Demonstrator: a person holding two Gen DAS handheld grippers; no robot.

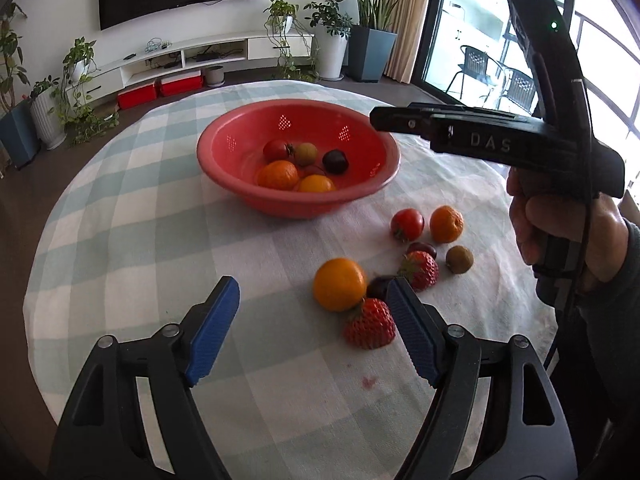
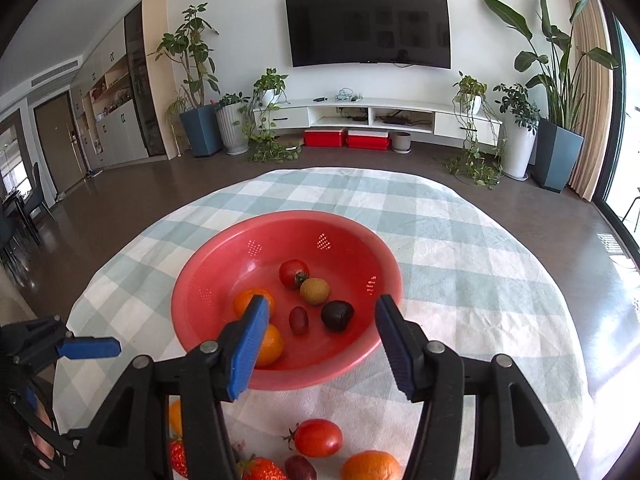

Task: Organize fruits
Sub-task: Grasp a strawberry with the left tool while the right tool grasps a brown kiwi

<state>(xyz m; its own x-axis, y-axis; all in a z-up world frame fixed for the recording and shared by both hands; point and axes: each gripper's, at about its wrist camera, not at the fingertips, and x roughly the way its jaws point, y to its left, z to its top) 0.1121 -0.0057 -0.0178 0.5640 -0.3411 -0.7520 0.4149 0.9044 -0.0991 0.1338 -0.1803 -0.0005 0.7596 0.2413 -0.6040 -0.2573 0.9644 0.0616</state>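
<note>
Left wrist view: left gripper (image 1: pixel 312 300) has its jaws wide apart w/ nothing between them, hovering over the checked counter (image 1: pixel 160 208). Red bowl (image 1: pixel 298 158) sits mid-counter w/ a few fruits in it; loose fruit beside it, incl an orange (image 1: pixel 339 284) and a strawberry (image 1: pixel 370 324) right by the right-hand jaw. Right wrist view: right gripper (image 2: pixel 322 318) jaws also open and empty, above the bowl's near rim, tomato (image 2: pixel 319 437) on the cloth below

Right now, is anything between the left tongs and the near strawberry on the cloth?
Nothing visible is. The left tongs stand open and empty over bare cloth, and the strawberry lies just inside their right finger. An orange and a dark fruit crowd it on the far side, not the near one.
</note>
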